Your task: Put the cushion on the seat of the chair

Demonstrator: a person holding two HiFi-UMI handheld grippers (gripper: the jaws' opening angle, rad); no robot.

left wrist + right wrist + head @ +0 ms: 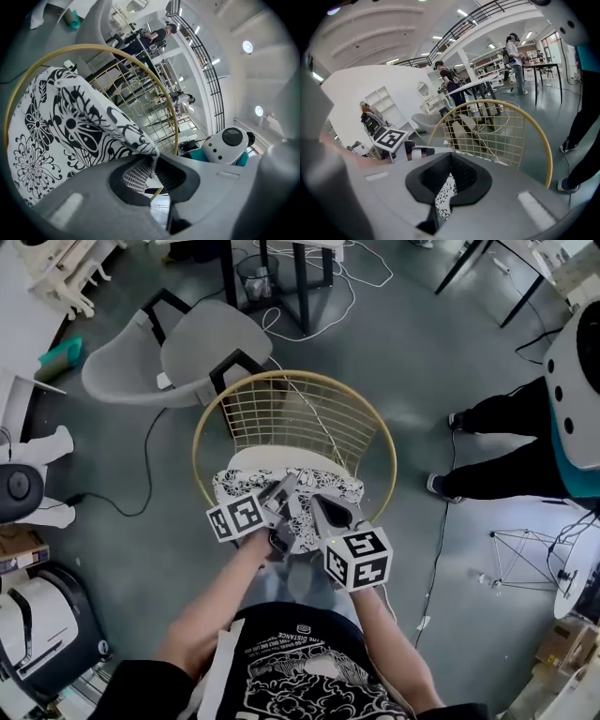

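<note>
A black-and-white patterned cushion (246,480) lies over the seat of the gold wire chair (292,418), just ahead of me. My left gripper (281,493) is shut on the cushion's near edge; the left gripper view has a fold of the cushion (70,126) pinched at the left gripper (151,164), with the chair's gold rim (93,47) behind. My right gripper (324,509) holds the same edge a little to the right. In the right gripper view a strip of cushion (445,197) sits in the right gripper (450,164), in front of the chair back (534,129).
A grey shell chair (178,357) stands behind and left of the wire chair. Another person's legs (502,446) are on the right, beside a white and teal machine (577,352). Cables (150,474) run over the floor. A bin (255,276) sits under a black table frame.
</note>
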